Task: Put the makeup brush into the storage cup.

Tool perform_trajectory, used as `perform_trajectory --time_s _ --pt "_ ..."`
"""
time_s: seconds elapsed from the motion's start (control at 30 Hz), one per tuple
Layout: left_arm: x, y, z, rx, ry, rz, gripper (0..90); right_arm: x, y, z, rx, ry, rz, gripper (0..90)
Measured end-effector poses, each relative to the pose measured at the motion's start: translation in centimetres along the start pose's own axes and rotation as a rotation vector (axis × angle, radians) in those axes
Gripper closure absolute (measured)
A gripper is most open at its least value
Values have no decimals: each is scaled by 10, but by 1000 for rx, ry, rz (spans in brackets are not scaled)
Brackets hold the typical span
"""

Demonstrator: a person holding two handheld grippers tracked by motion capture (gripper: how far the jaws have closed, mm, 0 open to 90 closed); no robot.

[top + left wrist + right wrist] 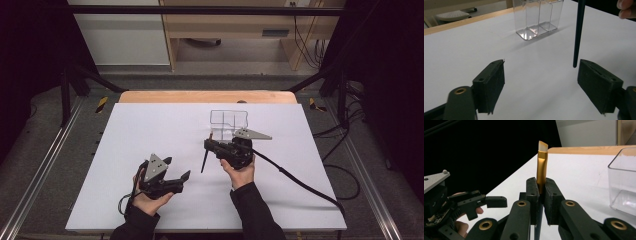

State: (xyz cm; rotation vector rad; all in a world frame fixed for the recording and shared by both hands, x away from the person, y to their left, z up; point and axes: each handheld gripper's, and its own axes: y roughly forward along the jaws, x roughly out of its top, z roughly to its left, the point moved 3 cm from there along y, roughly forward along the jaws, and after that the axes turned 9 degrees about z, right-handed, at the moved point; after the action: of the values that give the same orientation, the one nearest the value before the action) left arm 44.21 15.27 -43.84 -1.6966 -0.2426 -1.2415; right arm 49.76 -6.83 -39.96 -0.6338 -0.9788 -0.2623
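Observation:
My right gripper is shut on a brush with a dark tapered handle and a gold ferrule. The brush hangs almost upright, handle tip down just above the white table. In the right gripper view the gold ferrule and pale bristles stick up between the closed jaws of the right gripper. A clear compartmented organizer stands just behind that gripper. My left gripper is open and holds nothing, down-left of the brush. In the left gripper view the handle hangs beyond the wide-apart jaws of the left gripper.
The organizer looks empty and sits toward the far middle of the table. A wooden strip borders the table's far edge. The right gripper's cable trails to the near right corner. Dark floor and frame rails surround the table.

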Motion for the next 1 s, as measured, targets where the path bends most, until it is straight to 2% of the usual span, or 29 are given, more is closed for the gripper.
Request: perform_trajectory --time_s 0.2,0.5,1.0 --pt "-2 -7 13 -23 -17 -8 162 7 -5 -3 -17 -19 -9 833" --pt "-7 -15 35 5 -42 -8 123 14 -10 -10 -48 -47 -8 833" --pt "-16 -21 48 41 -50 9 101 35 -23 -25 -121 -73 -38 832"
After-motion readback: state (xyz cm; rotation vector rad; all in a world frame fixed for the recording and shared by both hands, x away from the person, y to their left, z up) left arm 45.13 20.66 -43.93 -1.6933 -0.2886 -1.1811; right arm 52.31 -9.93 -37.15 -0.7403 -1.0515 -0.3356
